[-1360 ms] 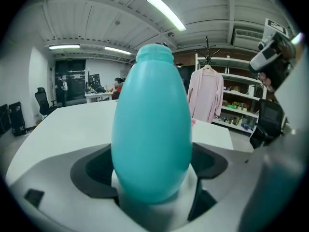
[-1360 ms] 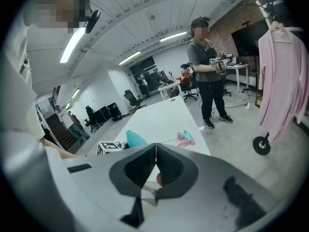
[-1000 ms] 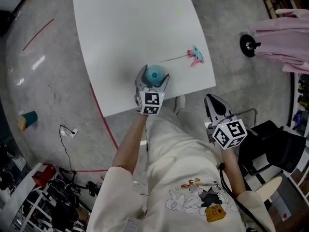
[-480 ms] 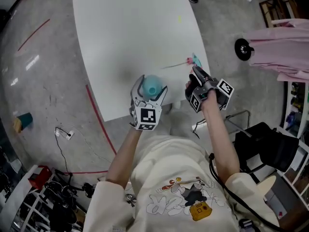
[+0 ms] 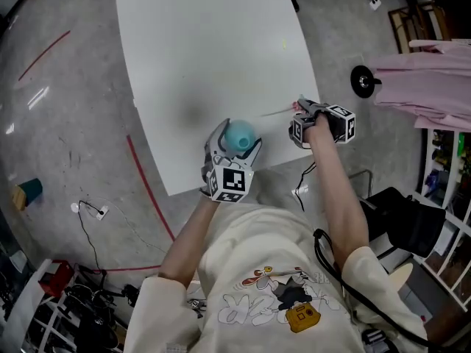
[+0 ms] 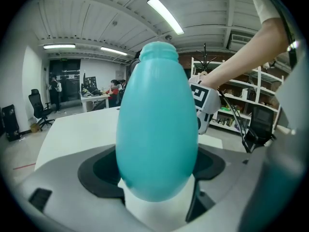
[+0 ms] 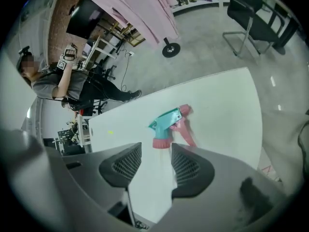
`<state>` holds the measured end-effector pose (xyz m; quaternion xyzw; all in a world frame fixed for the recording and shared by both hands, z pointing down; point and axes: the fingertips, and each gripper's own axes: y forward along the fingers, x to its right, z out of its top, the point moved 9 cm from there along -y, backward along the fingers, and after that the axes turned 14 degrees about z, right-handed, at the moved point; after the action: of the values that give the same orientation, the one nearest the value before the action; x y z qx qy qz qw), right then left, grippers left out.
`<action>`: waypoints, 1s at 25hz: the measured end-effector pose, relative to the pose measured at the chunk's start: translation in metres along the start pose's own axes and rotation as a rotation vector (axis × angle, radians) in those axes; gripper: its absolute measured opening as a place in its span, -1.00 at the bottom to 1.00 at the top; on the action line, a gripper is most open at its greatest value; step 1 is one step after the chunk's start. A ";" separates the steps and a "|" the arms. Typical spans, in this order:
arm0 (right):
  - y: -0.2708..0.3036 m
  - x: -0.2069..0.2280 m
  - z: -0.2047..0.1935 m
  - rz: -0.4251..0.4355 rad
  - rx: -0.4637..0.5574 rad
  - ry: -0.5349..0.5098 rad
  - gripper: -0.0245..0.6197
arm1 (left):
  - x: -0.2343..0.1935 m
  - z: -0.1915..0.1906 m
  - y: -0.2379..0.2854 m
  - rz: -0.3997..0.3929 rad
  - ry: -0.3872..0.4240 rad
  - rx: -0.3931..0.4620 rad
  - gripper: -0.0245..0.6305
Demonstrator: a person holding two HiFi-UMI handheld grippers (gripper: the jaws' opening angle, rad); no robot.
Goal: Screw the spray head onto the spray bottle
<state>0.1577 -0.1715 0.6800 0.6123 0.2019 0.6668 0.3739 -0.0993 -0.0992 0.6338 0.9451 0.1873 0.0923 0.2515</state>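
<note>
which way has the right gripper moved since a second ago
Yes: the right gripper went from off the white table to over its near edge; jaws just opened, nothing between them.

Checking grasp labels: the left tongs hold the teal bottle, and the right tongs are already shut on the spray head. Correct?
No. The right gripper view shows the right tongs just opened, standing apart and touching nothing; the spray head lies loose on the table just ahead of them. The rest holds.
</note>
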 end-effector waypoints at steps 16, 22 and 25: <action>0.023 0.004 0.013 -0.156 0.095 0.046 -0.34 | 0.014 0.008 0.024 -0.114 0.036 -0.007 0.36; 0.026 0.003 0.019 -0.189 0.078 0.001 -0.51 | 0.020 0.012 0.028 -0.118 0.045 -0.007 0.36; 0.025 0.002 0.019 -0.184 0.053 -0.072 -0.51 | 0.023 0.014 0.027 -0.120 0.043 -0.009 0.36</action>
<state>0.1694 -0.1895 0.7026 0.6243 0.2615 0.6016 0.4242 -0.0657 -0.1181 0.6377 0.9289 0.2485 0.0981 0.2566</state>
